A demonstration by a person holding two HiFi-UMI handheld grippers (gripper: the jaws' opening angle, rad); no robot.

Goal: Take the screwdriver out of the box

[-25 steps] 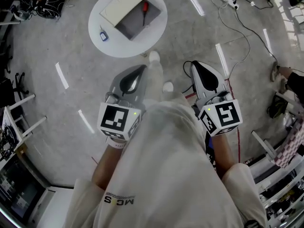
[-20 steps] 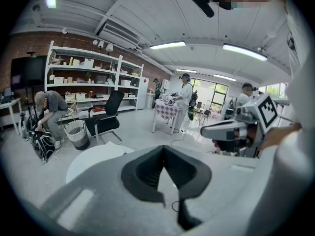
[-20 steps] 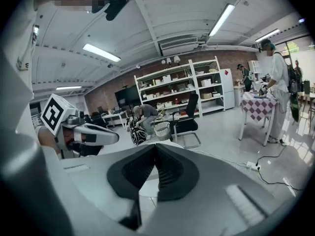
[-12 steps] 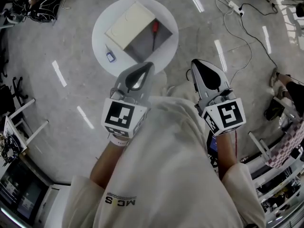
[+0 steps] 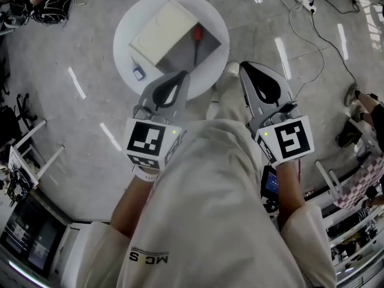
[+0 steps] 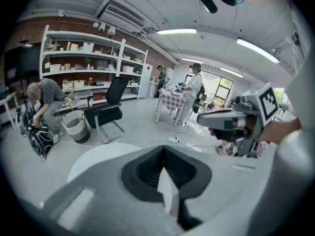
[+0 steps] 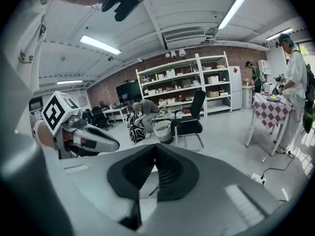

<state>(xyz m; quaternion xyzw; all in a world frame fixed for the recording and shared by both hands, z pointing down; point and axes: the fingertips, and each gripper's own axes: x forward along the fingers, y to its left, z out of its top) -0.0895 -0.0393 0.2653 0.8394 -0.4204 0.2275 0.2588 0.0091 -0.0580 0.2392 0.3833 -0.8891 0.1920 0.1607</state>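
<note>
Ahead, one screwdriver lies in one box — beyond two tongs, left gripper and right gripper, both pressed together, empty.

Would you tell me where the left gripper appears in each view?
Head view: left gripper left of centre, claw tip overlapping the round table's near edge.
Left gripper view: its shut claw fills bottom centre.
Right gripper view: at the left edge, pointing right.
Shared landmark: black office chair, both gripper views.
</note>
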